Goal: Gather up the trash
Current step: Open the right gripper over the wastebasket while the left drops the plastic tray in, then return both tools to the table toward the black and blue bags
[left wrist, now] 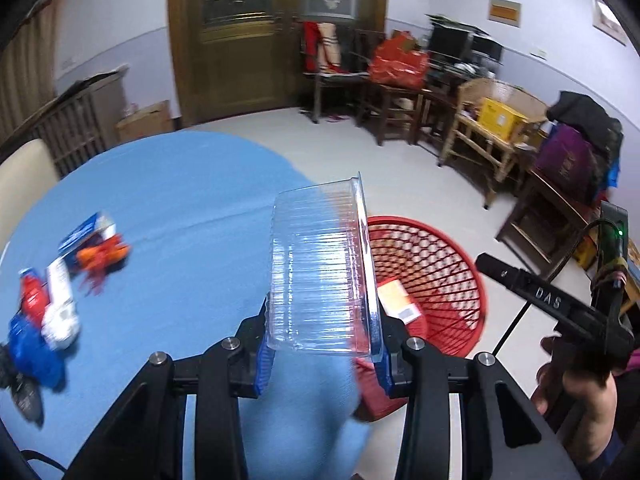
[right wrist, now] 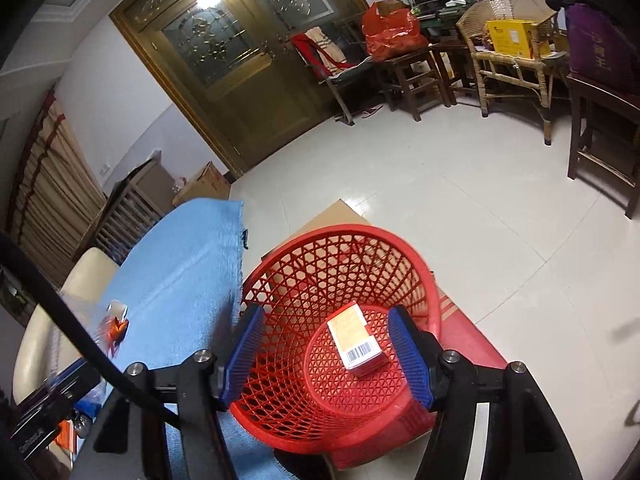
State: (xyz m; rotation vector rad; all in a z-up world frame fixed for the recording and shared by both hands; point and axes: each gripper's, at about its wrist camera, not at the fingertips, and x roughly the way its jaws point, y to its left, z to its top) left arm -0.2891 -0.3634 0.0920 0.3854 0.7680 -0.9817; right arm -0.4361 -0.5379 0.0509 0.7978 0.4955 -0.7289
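Left gripper pinches a clear ribbed plastic container between its blue pads, the tub standing on edge with its rim turned toward the right side of the view. Right gripper hangs with its jaws spread and nothing between them, directly over the red mesh basket. An orange-and-white small box with a barcode lies flat on the basket's bottom (the only item visible inside). That basket stands on a sheet of cardboard on the pale tiled floor, just beside the table edge. In the left wrist view, the container sits above the border between the blue tablecloth and the basket. Farther left on the cloth lie blurred wrappers in red, white, blue and orange, bunched near the table's edge. Beyond, a wicker chair holds a yellow carton, and a wooden double door closes the back wall.
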